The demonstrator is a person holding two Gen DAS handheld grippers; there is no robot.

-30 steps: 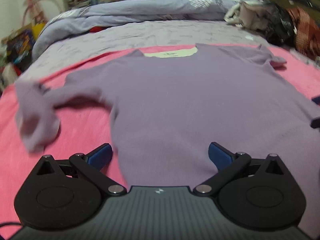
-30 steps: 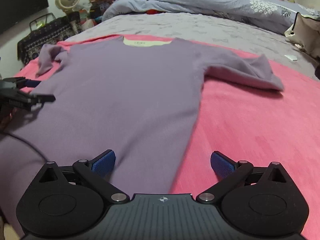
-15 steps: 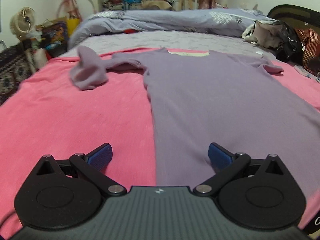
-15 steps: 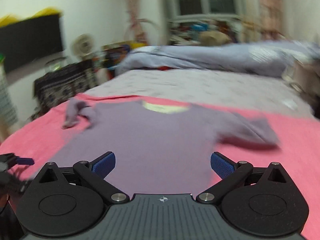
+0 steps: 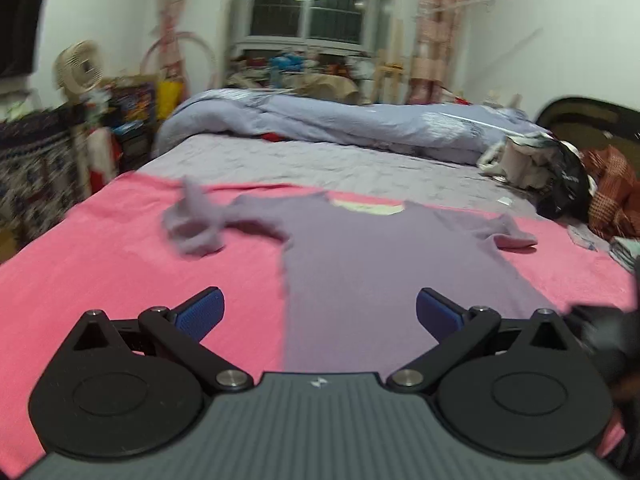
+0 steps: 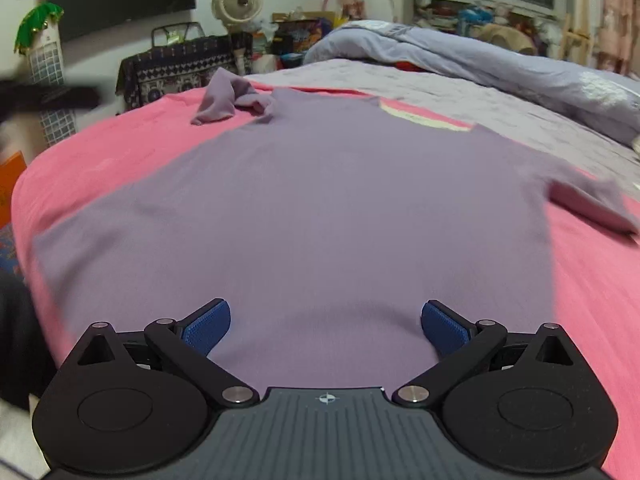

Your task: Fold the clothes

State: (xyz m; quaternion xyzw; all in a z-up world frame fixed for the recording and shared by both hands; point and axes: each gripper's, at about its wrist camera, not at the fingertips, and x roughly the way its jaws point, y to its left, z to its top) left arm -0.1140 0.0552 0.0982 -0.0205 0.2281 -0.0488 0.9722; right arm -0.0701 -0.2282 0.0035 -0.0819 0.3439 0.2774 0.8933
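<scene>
A purple long-sleeved knit top point(image 6: 320, 200) lies flat on a pink bedsheet point(image 5: 120, 272); behind it, a bunched pale-blue quilt point(image 5: 360, 124) lies across the bed's far end.

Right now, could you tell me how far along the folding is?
Done: the purple shirt lies spread flat on the pink sheet. In hand: nothing; the left gripper and right gripper are open. Left: straightening the bunched sleeve, then every fold.

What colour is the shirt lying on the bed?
Lilac purple shirt, with a pale yellow inner neckline; clearest in the right wrist view.
</scene>
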